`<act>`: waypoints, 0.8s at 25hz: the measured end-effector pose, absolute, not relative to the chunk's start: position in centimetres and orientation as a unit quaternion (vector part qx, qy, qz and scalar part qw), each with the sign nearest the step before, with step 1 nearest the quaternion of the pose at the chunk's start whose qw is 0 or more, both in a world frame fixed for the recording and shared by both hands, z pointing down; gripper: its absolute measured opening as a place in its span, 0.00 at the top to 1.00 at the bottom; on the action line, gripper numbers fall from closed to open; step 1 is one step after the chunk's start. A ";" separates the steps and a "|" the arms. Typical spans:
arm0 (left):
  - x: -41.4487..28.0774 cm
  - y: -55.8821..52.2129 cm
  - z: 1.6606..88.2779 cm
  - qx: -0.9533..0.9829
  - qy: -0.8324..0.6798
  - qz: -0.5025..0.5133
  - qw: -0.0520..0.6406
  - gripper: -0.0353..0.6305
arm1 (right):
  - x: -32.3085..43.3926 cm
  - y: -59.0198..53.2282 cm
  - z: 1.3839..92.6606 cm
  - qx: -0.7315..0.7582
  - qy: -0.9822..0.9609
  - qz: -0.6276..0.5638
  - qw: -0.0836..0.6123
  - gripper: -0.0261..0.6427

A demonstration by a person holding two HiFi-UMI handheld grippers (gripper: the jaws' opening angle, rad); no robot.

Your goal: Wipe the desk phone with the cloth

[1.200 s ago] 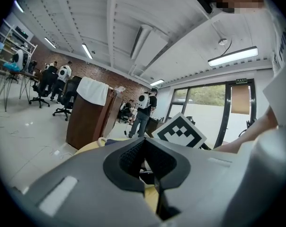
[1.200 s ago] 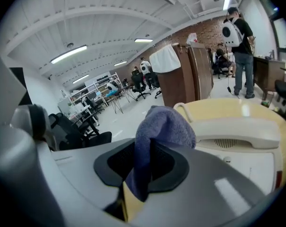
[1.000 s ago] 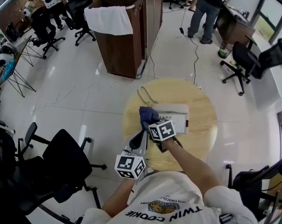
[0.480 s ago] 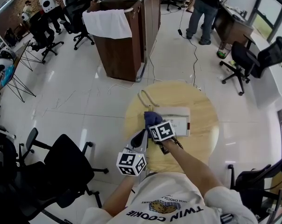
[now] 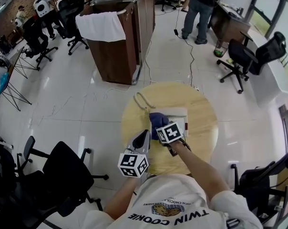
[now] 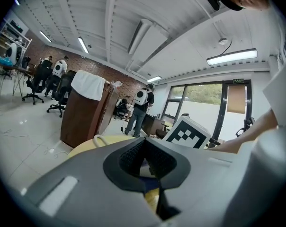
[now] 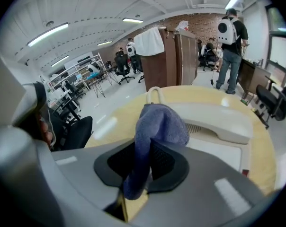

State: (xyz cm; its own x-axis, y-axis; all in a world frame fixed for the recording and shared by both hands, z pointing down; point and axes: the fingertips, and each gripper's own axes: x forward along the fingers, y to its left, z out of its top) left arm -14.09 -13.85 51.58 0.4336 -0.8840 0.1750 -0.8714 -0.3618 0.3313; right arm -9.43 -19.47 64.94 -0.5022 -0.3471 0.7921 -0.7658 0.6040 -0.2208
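Note:
A white desk phone (image 5: 178, 119) lies on the round wooden table (image 5: 203, 132), its handset (image 7: 214, 118) in the cradle and its cord (image 5: 140, 99) looping off to the far left. My right gripper (image 5: 159, 127) is shut on a blue cloth (image 7: 155, 126), which bunches up at the phone's left end against the handset. The cloth (image 5: 157, 120) hides that end of the phone in the head view. My left gripper (image 5: 143, 141) hangs over the table's near left edge, short of the phone, jaws closed with nothing between them.
A brown wooden cabinet (image 5: 114, 46) with a white towel (image 5: 96, 26) over it stands beyond the table. Black office chairs (image 5: 63, 175) stand at the near left and another (image 5: 237, 56) at the far right. A person (image 5: 196, 8) stands at the back.
The right gripper and cloth have slid a little toward me along the phone's left end. The left gripper kept its place beside the table edge.

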 end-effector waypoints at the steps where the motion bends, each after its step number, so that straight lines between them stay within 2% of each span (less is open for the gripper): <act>1: -13.8 -13.9 51.5 0.827 -0.529 -0.016 0.190 0.96 | -8.8 -19.5 64.8 0.345 -0.817 0.288 0.363 0.86; 20: -12.0 -13.1 52.1 0.835 -0.516 -0.004 0.193 0.96 | 2.5 -19.8 62.4 0.428 -0.795 0.298 0.310 0.86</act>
State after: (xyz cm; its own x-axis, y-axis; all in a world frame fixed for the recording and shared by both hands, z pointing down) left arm -11.95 -13.05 52.05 0.4684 -0.8621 0.1930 -0.8594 -0.3941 0.3257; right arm 2.49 -19.76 62.45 -0.4417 -0.4967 0.7471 -0.8652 0.4563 -0.2081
